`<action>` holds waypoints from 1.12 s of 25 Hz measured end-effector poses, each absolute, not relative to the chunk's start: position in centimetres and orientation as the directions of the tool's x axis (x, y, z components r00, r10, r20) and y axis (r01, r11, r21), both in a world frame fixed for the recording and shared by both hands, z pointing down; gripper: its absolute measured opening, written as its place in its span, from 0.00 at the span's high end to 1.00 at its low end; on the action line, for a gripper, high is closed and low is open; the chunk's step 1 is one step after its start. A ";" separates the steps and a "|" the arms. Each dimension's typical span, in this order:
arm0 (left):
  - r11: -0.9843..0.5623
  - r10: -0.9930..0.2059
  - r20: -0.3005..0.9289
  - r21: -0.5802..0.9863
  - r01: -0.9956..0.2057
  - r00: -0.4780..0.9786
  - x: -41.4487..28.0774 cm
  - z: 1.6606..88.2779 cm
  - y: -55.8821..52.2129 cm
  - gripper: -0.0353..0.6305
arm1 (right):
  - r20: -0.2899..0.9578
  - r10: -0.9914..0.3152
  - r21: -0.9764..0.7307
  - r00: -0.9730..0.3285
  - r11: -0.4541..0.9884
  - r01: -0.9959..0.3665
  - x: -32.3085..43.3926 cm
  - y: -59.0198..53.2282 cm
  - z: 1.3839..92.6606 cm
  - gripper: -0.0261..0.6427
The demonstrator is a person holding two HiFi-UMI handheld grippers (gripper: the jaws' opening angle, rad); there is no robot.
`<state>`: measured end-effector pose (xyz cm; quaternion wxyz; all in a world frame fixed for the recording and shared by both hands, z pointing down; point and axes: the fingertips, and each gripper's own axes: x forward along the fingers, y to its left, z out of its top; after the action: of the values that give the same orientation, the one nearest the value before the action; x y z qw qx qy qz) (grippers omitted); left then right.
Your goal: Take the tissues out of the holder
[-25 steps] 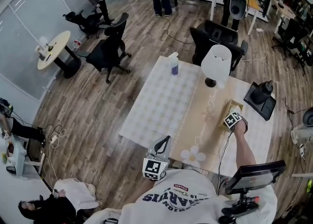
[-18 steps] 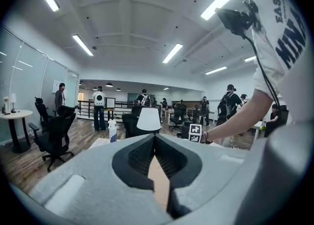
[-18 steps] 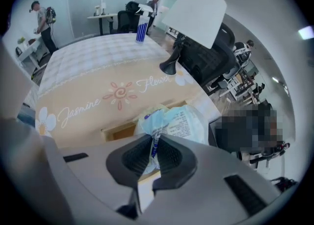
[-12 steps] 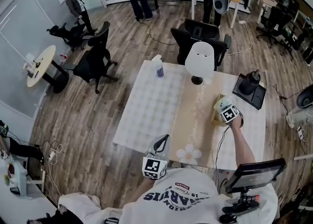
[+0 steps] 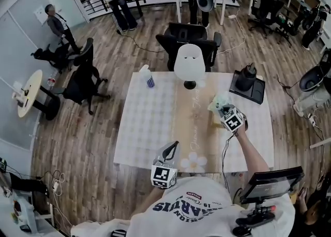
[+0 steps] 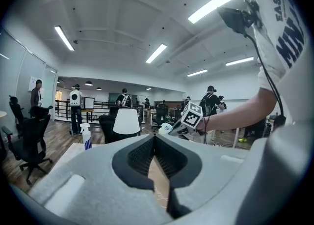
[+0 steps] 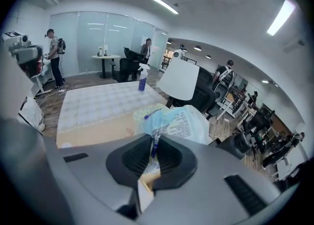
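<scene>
Right gripper [image 7: 154,143], clamped on the tissue pack [image 7: 182,121], has risen since a second ago; the pack now hangs clear above the holder [image 7: 148,179], toward the table's [image 5: 145,127] 3 o'clock edge. Left gripper [image 6: 155,143] stays closed and empty at 6 o'clock.

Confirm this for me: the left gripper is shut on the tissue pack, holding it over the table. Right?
No. It is the right gripper that is shut on the tissue pack, holding it over the table; the right gripper view shows the pack's edge pinched between its fingers. The left gripper is shut on nothing.
</scene>
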<state>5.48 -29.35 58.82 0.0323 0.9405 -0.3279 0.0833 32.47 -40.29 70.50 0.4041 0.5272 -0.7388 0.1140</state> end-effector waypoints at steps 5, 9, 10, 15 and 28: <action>-0.815 -0.571 0.172 -0.002 -0.579 0.803 7.2 58.5 -29.1 0.94 | 0.656 -0.740 0.281 -0.148 0.422 -0.862 30.8 -38.4 66.3 0.94; -0.837 -0.540 0.170 -0.009 -0.547 0.824 8.3 58.2 -28.6 0.94 | 0.608 -0.775 0.306 -0.172 0.429 -0.850 29.4 -36.8 62.3 0.94; -0.843 -0.532 0.172 -0.012 -0.538 0.829 8.6 58.2 -28.4 0.94 | 0.595 -0.784 0.311 -0.177 0.428 -0.849 29.1 -36.5 61.3 0.94; -0.864 -0.497 0.179 -0.014 -0.503 0.849 9.6 58.4 -27.5 0.94 | 0.535 -0.818 0.336 -0.211 0.435 -0.835 27.5 -34.9 57.0 0.94; -0.892 -0.450 0.172 -0.028 -0.452 0.876 10.7 57.7 -26.3 0.94 | 0.301 -0.900 0.367 -0.314 0.413 -0.834 23.0 -31.4 44.6 0.94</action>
<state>10.66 -26.33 57.73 0.0067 0.9686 -0.2328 0.0872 23.00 -31.42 44.56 0.2341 0.5370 -0.8073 -0.0714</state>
